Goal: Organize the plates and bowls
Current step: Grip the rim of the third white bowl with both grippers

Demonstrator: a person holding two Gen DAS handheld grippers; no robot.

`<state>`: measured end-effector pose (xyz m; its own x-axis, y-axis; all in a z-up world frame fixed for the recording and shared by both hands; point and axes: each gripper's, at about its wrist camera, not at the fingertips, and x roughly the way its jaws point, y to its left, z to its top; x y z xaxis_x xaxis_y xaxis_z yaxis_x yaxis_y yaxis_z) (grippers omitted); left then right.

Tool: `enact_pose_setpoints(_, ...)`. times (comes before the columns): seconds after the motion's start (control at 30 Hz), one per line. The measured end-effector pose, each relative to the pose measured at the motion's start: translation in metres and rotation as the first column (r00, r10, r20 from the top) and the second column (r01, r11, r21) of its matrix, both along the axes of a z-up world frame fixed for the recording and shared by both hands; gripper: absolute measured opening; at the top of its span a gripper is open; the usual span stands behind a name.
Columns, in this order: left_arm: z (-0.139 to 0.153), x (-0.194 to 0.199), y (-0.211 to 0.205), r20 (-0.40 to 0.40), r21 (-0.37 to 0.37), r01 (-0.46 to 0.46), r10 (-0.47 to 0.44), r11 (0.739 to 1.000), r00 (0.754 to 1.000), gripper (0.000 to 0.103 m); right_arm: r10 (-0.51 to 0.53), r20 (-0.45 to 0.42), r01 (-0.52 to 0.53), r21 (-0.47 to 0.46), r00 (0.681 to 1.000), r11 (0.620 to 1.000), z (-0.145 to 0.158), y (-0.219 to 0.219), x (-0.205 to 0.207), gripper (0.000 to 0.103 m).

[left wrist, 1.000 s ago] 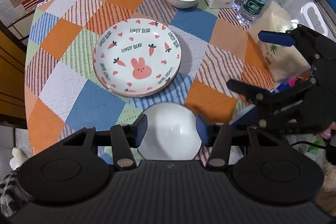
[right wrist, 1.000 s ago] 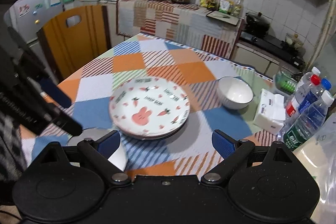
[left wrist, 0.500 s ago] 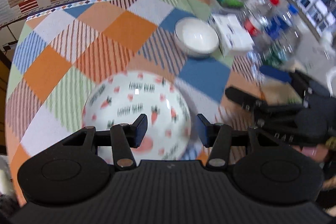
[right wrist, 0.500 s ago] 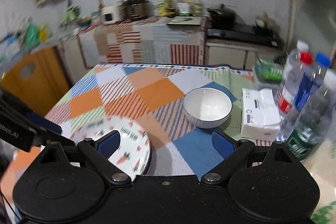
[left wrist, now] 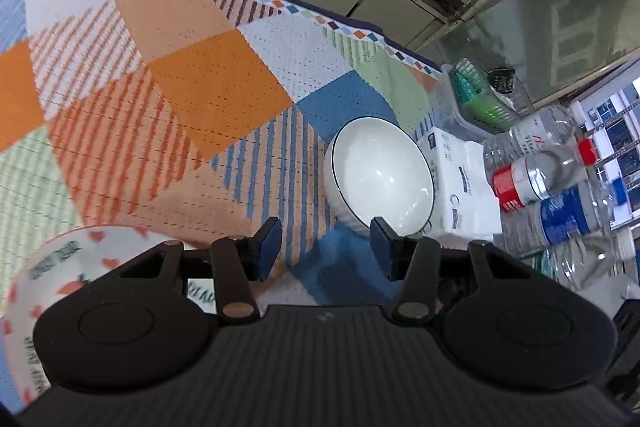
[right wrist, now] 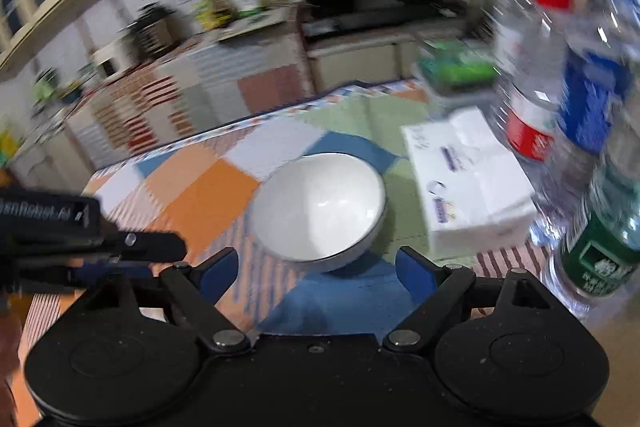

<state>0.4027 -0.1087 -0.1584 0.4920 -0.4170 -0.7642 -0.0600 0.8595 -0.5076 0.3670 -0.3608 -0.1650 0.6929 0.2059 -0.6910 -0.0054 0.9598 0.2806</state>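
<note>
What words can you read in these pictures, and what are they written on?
"...nRobot AI", partly cut off: on the left gripper, seen from the right wrist.
Dark lettering on the plate: too blurred to read.
Purple print on the tissue pack: too small.
Bottle labels, red, blue, green: unreadable.

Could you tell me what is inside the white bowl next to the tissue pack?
The white bowl shows only a bare glossy interior with light reflections; nothing lies in it. What is under its base is covered. The tissue pack sits beside it.
</note>
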Motion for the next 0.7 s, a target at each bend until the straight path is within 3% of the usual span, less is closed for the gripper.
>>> enact_pose_setpoints(0.13, -0.021, 0.017, -0.002, -0.027, -0.016, -0.030, 0.030, 0.999, 0.999, 0.047, -0.069, -0.058, 0.071, 0.038, 0.996, 0.997, -0.020, -0.004, 0.022, 0.081)
enact_pose_setpoints(0.37, -0.025, 0.019, -0.008, 0.030, -0.054, 0.000, 0.002, 0.999, 1.000, 0.047, -0.199, -0.180, 0.223, 0.122, 0.963, 0.967, -0.045, -0.016, 0.047, 0.065)
enact_pose_setpoints(0.6, -0.030, 0.033, -0.026, 0.024, -0.003, 0.023, -0.023, 1.000, 0.999, 0.045, -0.245, -0.266, 0.303, 0.206, 0.932, 0.930, -0.061, -0.015, 0.063, 0.023)
enact_pose_setpoints(0.7, -0.037, 0.035, -0.030, 0.010, 0.005, 0.030, -0.030, 1.000, 1.000, 0.040, -0.288, -0.294, 0.350, 0.185, 0.911, 0.918, -0.061, -0.014, 0.066, 0.012)
